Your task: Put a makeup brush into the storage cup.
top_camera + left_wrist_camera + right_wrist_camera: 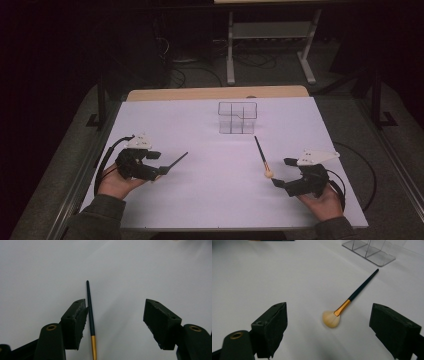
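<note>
Brushes lie one at each gripper: between the wide-open jaws of the left gripper [115, 322], a dark-handled brush [90, 315] rests on the white table [210, 195], close against the left jaw, its slim tip pointing away. Ahead of the equally wide right gripper [328, 335], a fan brush [347, 306] lies with bristles nearest, handle angling toward the clear organizer [237, 118]; bare table surrounds both.

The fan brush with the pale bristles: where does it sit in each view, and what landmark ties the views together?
High view: fan brush lies right of centre, bristles toward the right gripper.
Right gripper view: it lies ahead between the open jaws, handle toward the clear organiser.
Left gripper view: not identifiable; another dark-handled brush lies there.
Shared landmark: the clear organiser, beyond the handle tip.
</note>
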Demonstrator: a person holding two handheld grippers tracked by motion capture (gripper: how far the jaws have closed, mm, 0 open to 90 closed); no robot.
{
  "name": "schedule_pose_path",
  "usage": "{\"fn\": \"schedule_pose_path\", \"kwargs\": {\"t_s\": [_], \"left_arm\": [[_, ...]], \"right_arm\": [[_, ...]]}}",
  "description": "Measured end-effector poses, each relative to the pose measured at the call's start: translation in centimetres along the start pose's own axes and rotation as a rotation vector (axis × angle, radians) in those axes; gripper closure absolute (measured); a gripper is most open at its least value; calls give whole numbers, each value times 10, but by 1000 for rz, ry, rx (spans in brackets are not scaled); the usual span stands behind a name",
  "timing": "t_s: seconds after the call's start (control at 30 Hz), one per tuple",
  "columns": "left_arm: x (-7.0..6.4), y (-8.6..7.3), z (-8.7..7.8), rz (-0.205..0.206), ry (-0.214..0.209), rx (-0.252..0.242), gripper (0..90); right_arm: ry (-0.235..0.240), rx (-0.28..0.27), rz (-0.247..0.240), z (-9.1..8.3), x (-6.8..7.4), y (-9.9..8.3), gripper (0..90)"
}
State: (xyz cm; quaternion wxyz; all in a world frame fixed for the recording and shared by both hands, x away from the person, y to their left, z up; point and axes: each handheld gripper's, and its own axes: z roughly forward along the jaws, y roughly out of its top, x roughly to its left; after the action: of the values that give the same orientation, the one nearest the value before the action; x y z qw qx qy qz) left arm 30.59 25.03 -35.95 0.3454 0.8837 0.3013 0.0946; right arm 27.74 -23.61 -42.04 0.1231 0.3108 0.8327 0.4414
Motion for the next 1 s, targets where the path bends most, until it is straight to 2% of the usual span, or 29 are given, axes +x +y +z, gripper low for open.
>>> {"fn": "schedule_pose_path", "kwargs": {"t_s": [0.03,0.1,0.2,0.23,0.37,0.47,0.67,0.83,1.0], "left_arm": [[2,2,2,10,5,19,351],[3,3,5,-1,3,22,367],[6,4,8,6,5,41,388],[8,5,12,-2,6,61,391],[12,5,18,-2,16,93,408],[14,4,22,-18,16,119,425],[17,3,27,-22,20,149,452],[20,3,29,-16,1,187,471],[21,4,32,-6,21,224,500]], "right_arm": [[-1,-4,2,0,0,1,140],[-2,-8,1,-1,0,2,140],[-2,-3,-2,-1,0,2,140],[0,2,2,1,-1,2,140],[2,8,6,1,-1,2,140],[1,12,9,1,-1,1,140],[-1,8,9,0,-2,1,140],[2,9,8,0,-1,2,141],[1,7,2,0,-2,2,141]]}}
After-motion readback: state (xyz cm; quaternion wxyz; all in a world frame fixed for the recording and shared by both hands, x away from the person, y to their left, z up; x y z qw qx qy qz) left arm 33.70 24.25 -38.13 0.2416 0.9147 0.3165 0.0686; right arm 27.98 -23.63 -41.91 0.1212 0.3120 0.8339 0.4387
